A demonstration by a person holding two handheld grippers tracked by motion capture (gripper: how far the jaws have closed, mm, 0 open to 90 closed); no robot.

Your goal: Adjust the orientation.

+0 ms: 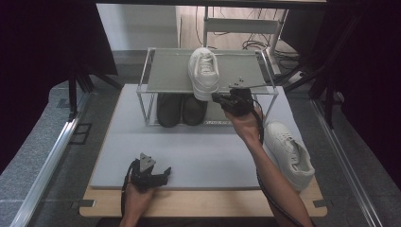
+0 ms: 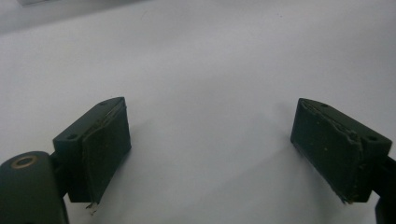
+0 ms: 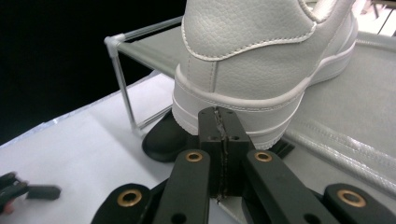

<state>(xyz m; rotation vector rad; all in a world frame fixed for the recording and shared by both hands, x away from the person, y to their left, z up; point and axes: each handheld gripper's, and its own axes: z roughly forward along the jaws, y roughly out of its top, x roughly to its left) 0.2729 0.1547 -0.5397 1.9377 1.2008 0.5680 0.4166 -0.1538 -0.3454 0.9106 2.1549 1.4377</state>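
A bench (image 1: 113, 208) with a pale grey mat (image 1: 198, 151) fills the middle of the high view. At upper centre stands a metal-framed shoe rack (image 1: 165, 71); a white sneaker (image 1: 203, 71) sits on its top shelf, heel overhanging the front edge. Beneath, two dark shoes (image 1: 182, 109) are half hidden by the shelf. A second white sneaker (image 1: 288, 153) lies at lower right, partly behind the person's forearm. The right gripper (image 1: 221, 98), jaws pressed together on nothing, has its tips just at the shelved sneaker's heel; contact is unclear. The left gripper (image 1: 163, 176) rests at lower left, jaws wide apart and empty.
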